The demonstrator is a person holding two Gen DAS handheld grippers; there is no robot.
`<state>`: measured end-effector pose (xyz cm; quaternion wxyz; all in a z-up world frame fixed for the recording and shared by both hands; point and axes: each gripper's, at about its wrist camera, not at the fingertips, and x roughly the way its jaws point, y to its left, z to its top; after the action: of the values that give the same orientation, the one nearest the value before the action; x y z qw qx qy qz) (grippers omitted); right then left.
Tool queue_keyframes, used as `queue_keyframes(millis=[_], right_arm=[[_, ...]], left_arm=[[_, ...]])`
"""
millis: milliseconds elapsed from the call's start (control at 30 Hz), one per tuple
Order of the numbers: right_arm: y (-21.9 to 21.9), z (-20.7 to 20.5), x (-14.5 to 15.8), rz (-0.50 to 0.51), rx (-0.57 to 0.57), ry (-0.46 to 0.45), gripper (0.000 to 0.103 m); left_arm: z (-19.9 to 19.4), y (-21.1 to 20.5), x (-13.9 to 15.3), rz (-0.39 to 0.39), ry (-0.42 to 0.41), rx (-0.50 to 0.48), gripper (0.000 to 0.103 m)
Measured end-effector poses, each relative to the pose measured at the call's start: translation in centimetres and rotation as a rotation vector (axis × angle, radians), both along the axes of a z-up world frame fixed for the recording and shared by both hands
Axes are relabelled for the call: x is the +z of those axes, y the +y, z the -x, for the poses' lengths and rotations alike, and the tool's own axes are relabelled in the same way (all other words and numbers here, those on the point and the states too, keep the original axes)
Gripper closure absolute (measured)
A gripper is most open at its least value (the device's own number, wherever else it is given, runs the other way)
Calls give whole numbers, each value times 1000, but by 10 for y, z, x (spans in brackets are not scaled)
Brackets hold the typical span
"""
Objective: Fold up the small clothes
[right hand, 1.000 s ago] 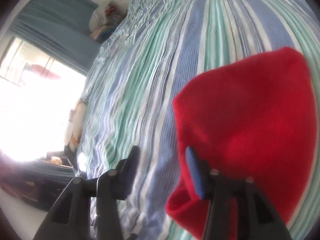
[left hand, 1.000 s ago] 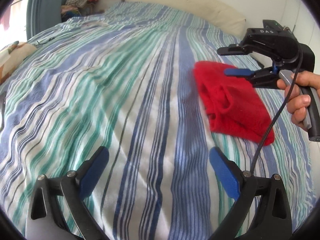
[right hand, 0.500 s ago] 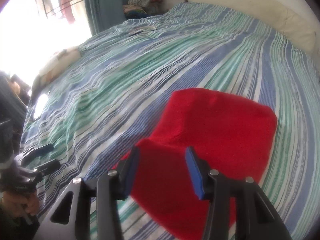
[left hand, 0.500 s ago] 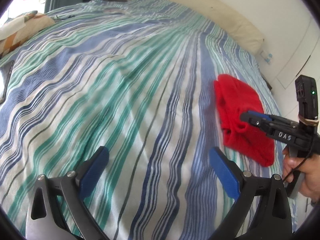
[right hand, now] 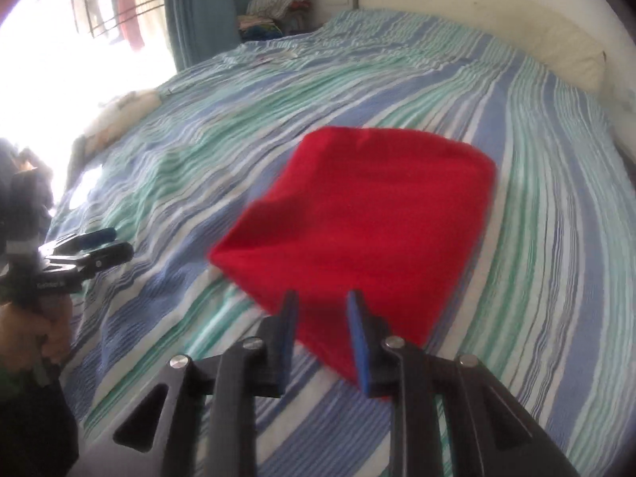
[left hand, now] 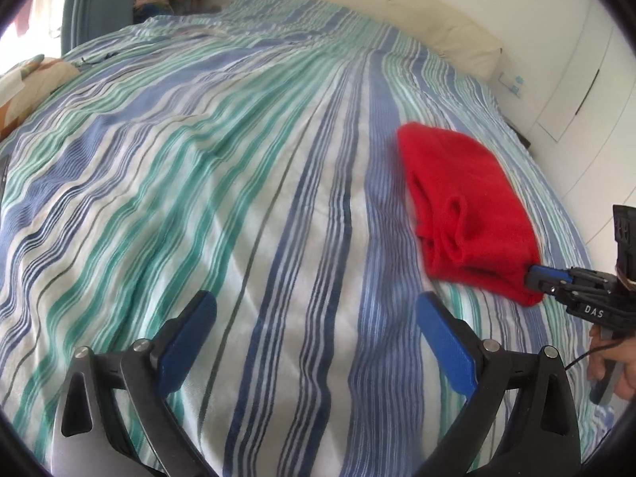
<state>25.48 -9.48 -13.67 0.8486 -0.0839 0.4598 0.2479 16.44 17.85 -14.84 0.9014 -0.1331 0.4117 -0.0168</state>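
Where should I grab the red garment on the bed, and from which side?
Probably the near corner of the red garment, approached low from the bed's near edge. It lies folded flat on the striped bedspread, and that corner lifts slightly, giving the fingers an edge. The right gripper already straddles it; its jaws have just been closing, with fabric between them. The left gripper is open over bare bedspread.

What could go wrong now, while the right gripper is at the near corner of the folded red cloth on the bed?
1. The right gripper, whose jaws have just been closing, has only the near corner of the red cloth between them; a pull may undo the fold.
2. It may also pinch the striped bedsheet underneath.
3. The left gripper is open and apart from the cloth, so nothing steadies the far side.
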Motion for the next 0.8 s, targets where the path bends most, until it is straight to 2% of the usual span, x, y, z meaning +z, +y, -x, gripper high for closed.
queue_keyframes(millis=[67, 100, 167, 200, 233, 300, 333, 400, 500, 567, 667, 700, 733, 767, 800], right_arm=[[-15, -11, -32, 3, -41, 115, 78], [-20, -12, -41, -6, -58, 139, 78], [-27, -4, -35, -75, -91, 119, 77], [-32, -1, -28, -109, -108, 121, 69], [-37, 3, -20, -149, -120, 121, 47], [-53, 8, -2, -217, -151, 75, 25], [-62, 6, 7, -244, -175, 44, 24], [-79, -11, 18, -302, -224, 49, 24], [-95, -50, 19, -379, -294, 79, 24], [-98, -79, 6, -406, -309, 114, 24], [-93, -116, -35, -515, -358, 226, 24], [-87, -124, -53, -560, -371, 284, 30], [-77, -127, -67, -575, -373, 318, 55], [-62, -127, -71, -526, -356, 302, 66], [-46, -124, -66, -423, -338, 244, 69]], left_arm=[[3, -7, 0, -14, 13, -29, 2], [6, -11, 3, -11, 16, -52, 2], [11, -16, 15, 49, -13, -105, 2], [6, -19, 24, 96, -32, -135, 2], [-4, -23, 33, 137, -45, -164, 1], [-35, -38, 46, 172, -54, -222, 1], [-55, -47, 48, 182, -39, -253, 1], [-101, -60, 38, 189, 28, -287, 1], [-152, -67, 4, 162, 152, -248, 2], [-169, -74, -19, 156, 235, -243, 2], [-174, -91, -24, 118, 209, -255, 3], [-174, -99, -24, 100, 211, -273, 29], [-172, -110, -26, 81, 226, -308, 72], [-172, -117, -25, 65, 243, -322, 73], [-170, -122, -19, 34, 232, -312, 78]])
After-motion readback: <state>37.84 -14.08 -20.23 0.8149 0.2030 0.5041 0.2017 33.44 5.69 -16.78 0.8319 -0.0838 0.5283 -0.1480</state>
